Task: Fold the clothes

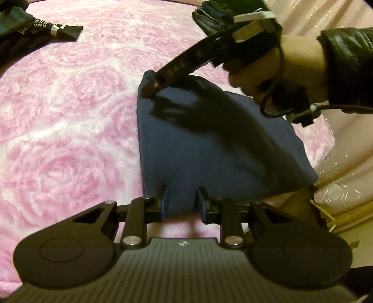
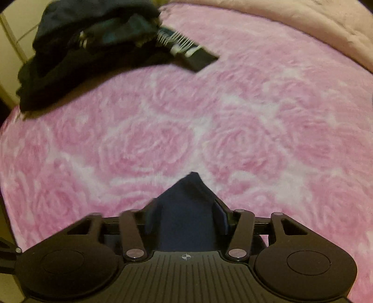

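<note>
Item one: navy garment (image 1: 209, 149), a plain dark-blue cloth, partly folded, lying on the pink rose-patterned blanket (image 1: 70, 121) that covers the bed. From the left wrist view it sits at the centre, its near edge drawn up toward the camera, its far corner lifted.

Item two: left gripper (image 1: 180, 205). Fingers set narrow, blue pads on either side of the garment's near edge, with a fold of the cloth pinched between them.

Item three: right gripper (image 1: 149, 92), seen from the left wrist view as a long black finger reaching down to the garment's far left corner. A person's hand (image 1: 275, 74) holds it, with a black leather-like sleeve (image 1: 347, 67) behind and a black cable hanging below. In the right wrist view the fingers stand at about half width, a peak of navy cloth rising between them and against the pads; motion blur softens the contact, but the cloth appears held.

Item four: pile of dark clothes (image 2: 88, 46), unfolded, at the far left of the blanket, with a striped black-and-white band trailing out.

Item five: folded stack (image 1: 209, 18) of dark cloth, top of the left wrist view, well apart from the navy garment.
</note>
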A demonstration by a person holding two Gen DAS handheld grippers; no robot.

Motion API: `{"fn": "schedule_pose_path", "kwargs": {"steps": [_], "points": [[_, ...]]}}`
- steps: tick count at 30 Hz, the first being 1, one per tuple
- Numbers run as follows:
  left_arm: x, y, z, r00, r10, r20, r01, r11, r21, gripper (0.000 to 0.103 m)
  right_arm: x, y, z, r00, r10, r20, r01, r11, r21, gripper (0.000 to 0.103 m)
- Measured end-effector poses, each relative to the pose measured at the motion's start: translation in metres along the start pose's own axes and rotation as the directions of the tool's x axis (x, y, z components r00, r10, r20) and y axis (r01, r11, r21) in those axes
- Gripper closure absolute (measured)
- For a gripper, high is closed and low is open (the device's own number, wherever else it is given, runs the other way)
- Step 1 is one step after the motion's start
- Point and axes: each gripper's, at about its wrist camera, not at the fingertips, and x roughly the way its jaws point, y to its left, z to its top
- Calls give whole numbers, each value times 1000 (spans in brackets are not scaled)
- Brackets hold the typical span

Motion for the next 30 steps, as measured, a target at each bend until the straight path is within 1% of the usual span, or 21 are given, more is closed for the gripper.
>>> {"fn": "schedule_pose_path", "kwargs": {"steps": [2,3,4,6,8,10,12,13,14,15,16,17,19,20,23,25,27,28,30], "points": [[-10,1,3,1000,-6,3,6,1000,-22,85,-21,2,-13,999,-1,54,-2,999,48,52],[-16,3,4,999,-16,32,17,999,-48,85,-27,4,-21,998,1,62,-5,998,68,52],[-23,5,6,998,-25,63,29,997,-74,85,-25,4,-30,999,-2,40,-1,997,78,52],[-17,8,9,998,-28,52,32,996,-87,85,-18,6,-49,1000,-11,-23,13,996,93,52],[2,11,8,1000,-21,-3,21,998,-65,85,-17,-1,-61,1000,-7,-18,9,991,132,52],[9,13,5,1000,-22,-12,21,999,-27,84,-23,-8,-66,1000,-11,-3,11,986,166,52],[7,13,9,999,-25,-25,25,1000,-7,85,-39,-12,-68,999,-37,18,33,982,184,52],[1,11,12,1000,-11,-25,12,1000,14,89,-48,-13,-73,998,-53,36,45,980,192,52],[-7,7,15,1000,-1,-3,1,999,36,91,-53,-16,-80,998,-60,37,51,976,212,52],[-15,4,18,1000,-4,26,3,999,48,91,-55,-20,-89,998,-65,20,59,970,235,52],[-17,3,20,999,-16,38,14,999,51,91,-55,-24,-99,998,-67,2,64,964,259,52],[-12,4,21,1000,-22,17,21,999,47,90,-56,-28,-109,998,-68,-13,68,956,284,52],[8,7,19,998,-3,-59,6,999,48,91,-65,-31,-115,997,-75,-18,77,949,306,51],[14,7,19,998,1,-64,3,998,64,90,-72,-27,-114,996,-89,-21,91,955,283,51],[13,-1,23,996,24,-80,-14,992,127,90,-94,-5,-119,994,-109,-24,112,981,160,51],[13,-4,25,994,37,-98,-22,988,151,90,-103,13,-130,994,-107,-31,109,991,80,49],[16,-4,27,992,44,-115,-26,988,151,90,-108,36,-143,989,-138,-46,136,990,-39,40],[18,-4,29,991,51,-124,-32,988,150,90,-108,46,-149,987,-157,-46,152,984,-97,38],[17,-6,31,988,65,-139,-43,987,155,90,-106,61,-160,984,-170,-51,159,972,-172,38]]}}
